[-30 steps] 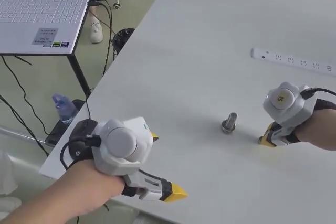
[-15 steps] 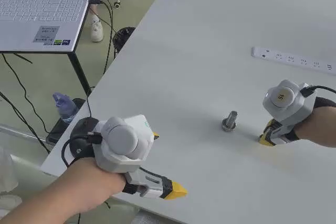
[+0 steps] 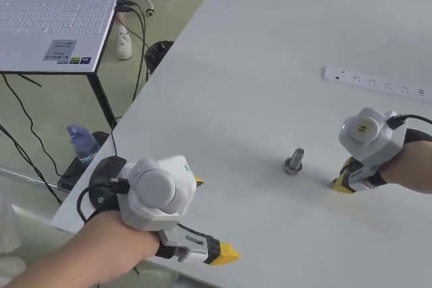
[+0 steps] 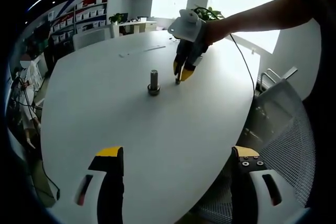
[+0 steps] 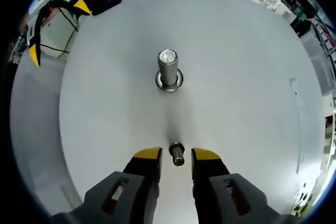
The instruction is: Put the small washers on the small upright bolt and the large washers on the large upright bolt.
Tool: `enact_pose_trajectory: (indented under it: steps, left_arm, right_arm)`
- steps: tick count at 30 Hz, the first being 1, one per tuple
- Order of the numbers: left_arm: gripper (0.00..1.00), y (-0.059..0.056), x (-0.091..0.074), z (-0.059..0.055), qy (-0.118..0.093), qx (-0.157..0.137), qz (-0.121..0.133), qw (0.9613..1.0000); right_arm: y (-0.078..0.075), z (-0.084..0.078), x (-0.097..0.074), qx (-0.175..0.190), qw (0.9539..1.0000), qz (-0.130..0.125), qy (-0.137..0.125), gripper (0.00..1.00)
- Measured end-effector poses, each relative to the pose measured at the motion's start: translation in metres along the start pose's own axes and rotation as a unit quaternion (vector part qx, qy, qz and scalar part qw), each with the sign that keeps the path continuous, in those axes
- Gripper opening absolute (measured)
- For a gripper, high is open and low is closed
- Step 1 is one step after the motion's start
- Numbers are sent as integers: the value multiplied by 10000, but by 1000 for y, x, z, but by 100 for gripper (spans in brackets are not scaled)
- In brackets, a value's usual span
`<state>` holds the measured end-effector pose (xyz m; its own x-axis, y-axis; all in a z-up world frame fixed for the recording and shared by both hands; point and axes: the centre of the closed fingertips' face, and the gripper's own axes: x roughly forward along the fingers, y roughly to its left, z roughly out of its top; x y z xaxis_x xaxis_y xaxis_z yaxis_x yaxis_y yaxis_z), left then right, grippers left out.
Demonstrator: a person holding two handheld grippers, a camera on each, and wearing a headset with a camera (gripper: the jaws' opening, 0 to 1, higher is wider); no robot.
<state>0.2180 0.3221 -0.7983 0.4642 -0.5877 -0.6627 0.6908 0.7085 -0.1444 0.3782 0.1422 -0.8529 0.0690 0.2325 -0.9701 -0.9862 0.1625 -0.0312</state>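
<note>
The large upright bolt [image 5: 168,66] is seen standing on the white table [image 3: 270,45]. Its long axis is vertical and its flat end is pointed up. A wider ring is seen round its foot; whether that is a washer or the bolt's own head cannot be told.

The small upright bolt [image 5: 177,155] is found near the large one, on the side of the right gripper [image 3: 343,183]. It is also set on end, with its shaft pointed up toward that gripper's camera. It is bracketed by the right gripper's two yellow-tipped jaws, which are parted a little. A thin gap is shown on each side, so the bolt is not clamped. The right gripper is tilted downward, with its tips brought down to the table surface near the large bolt.

The left gripper [image 4: 177,153] is held low by the table's near edge, well apart from both bolts, and is aimed across the table at them. Its jaws are spread wide, with nothing between them.

A power strip [image 3: 374,82] is laid farther back on the table, and a laptop [image 3: 54,11] is set on a stand beside the table.
</note>
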Motion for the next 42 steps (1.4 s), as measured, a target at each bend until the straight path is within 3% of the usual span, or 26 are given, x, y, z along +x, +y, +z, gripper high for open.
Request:
enact_pose_trajectory:
  steps: [11, 23, 30, 37, 38, 41, 42]
  left_arm:
    - [85, -1, 0, 4, -22, 80, 3, 10000]
    - [87, -13, 1, 11, -83, 120, -10, 9999]
    - [89, -13, -1, 11, -103, 69, -23, 9999]
    - [89, -9, -2, 14, -126, 37, 34, 9999]
    - [89, -8, -2, 17, -218, -58, 34, 9997]
    - [89, -6, 0, 17, -231, -157, 50, 9996]
    - [89, -6, 0, 17, -234, -158, 56, 9996]
  right_arm:
    - [-2, 7, -18, 53, 9997, -58, -225, 28]
    - [6, 12, -45, 81, 9988, -81, -472, 32]
    - [7, 9, -69, 355, 9957, -195, -828, 35]
    - [16, 11, -89, 803, 9850, -152, -1520, 37]
    - [18, 15, -95, 834, 9805, -151, -1773, 37]
    - [22, 11, -105, 980, 9748, -199, -1992, 38]
    - [23, 11, -110, 1050, 9711, -210, -2134, 38]
